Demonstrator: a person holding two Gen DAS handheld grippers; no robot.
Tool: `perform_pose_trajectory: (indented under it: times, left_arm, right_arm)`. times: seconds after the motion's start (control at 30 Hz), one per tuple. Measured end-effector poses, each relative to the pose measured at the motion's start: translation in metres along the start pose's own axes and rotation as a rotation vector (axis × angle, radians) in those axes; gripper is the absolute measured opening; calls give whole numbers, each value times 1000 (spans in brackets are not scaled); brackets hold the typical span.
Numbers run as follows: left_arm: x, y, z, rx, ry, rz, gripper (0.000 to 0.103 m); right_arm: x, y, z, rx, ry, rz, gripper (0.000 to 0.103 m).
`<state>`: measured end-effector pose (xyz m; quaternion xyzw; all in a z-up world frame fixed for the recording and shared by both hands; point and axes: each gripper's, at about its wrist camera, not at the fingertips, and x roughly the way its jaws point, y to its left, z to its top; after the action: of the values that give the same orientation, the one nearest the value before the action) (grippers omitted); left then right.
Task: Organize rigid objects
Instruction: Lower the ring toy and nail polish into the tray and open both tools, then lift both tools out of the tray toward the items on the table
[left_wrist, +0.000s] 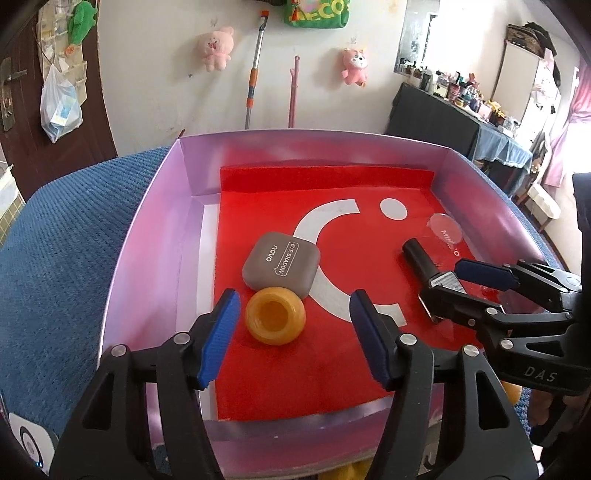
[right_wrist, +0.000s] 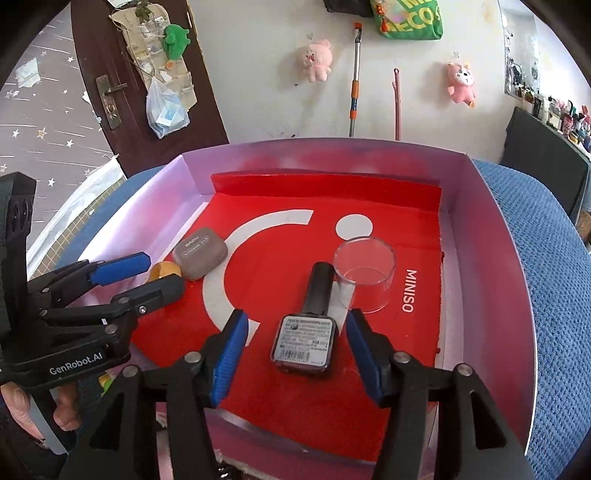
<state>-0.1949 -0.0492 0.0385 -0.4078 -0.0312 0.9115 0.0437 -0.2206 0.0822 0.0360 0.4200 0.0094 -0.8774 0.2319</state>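
A purple box (left_wrist: 162, 229) with a red liner (left_wrist: 369, 350) holds everything. In the left wrist view my left gripper (left_wrist: 294, 299) is open, its blue pads on either side of a yellow round piece (left_wrist: 275, 315) without touching it. A grey eye shadow case (left_wrist: 280, 264) rests against that piece. In the right wrist view my right gripper (right_wrist: 296, 319) is open around a black bottle (right_wrist: 306, 343) lying label up, with gaps on both sides. A clear cup (right_wrist: 365, 273) stands at the bottle's cap. The left gripper (right_wrist: 162, 275) shows at the left by the yellow piece (right_wrist: 167, 269).
The box (right_wrist: 476, 221) sits on a blue textured cloth (left_wrist: 62, 240) that spreads out on both sides. The right gripper (left_wrist: 461, 288) reaches in from the right. A person's hand (right_wrist: 22, 406) holds the left tool. A wall with plush toys stands behind.
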Motion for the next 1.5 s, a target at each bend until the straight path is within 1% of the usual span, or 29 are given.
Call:
perform_pose_trajectory:
  times: [0.13, 0.2, 0.23, 0.37, 0.47, 0.5, 0.53, 0.57, 0.67, 0.73, 0.77, 0.8, 0.83, 0.87, 1.0, 1.1, 1.33, 1.5]
  left_arm:
    - [-7, -2, -2, 6, -10, 15, 61]
    - [-10, -3, -4, 11, -16, 21, 62]
    - [-12, -4, -4, 13, -20, 23, 65]
    - [-18, -6, -6, 19, -31, 21, 68]
    - [-24, -8, -8, 30, -46, 34, 71]
    - [-26, -9, -8, 33, -51, 44, 77]
    - [-28, -8, -9, 33, -57, 55, 85]
    - [-30, -8, -9, 29, -63, 59, 87]
    - [-34, -3, -10, 11, -67, 54, 87]
    - [-36, 0, -12, 3, -69, 62, 87]
    - [-37, 1, -13, 1, -69, 63, 88]
    - [-38, 1, -14, 0, -69, 63, 90]
    - [-39, 2, -15, -1, -71, 65, 96]
    - [-41, 2, -16, -3, -75, 67, 98]
    - [-46, 1, -19, -1, -90, 58, 99]
    - [-50, 0, -22, 3, -97, 70, 103]
    - [-60, -1, -26, -8, -111, 60, 103]
    - [-66, -3, -31, -10, -118, 58, 103]
  right_arm:
    - [-10, 2, -2, 0, -14, 13, 59]
    - [-15, 4, -3, 0, -20, 20, 62]
    - [-18, 5, -4, -2, -24, 23, 63]
    - [-28, 9, -7, -7, -40, 31, 65]
    - [-36, 10, -9, -6, -56, 36, 70]
    - [-38, 10, -9, -6, -60, 37, 72]
    - [-40, 11, -10, -6, -64, 40, 72]
    - [-42, 11, -11, -4, -67, 43, 72]
    - [-47, 12, -12, -3, -77, 51, 73]
    - [-51, 14, -13, -3, -86, 60, 80]
    - [-53, 15, -13, -4, -90, 63, 82]
    - [-55, 16, -14, -8, -95, 68, 83]
    - [-57, 17, -14, -10, -100, 72, 84]
    - [-59, 18, -14, -10, -102, 76, 84]
    - [-68, 21, -17, -12, -117, 107, 95]
    - [-75, 24, -19, -17, -134, 116, 96]
    - [-88, 24, -24, -9, -175, 135, 103]
    - [-97, 24, -28, 0, -210, 152, 103]
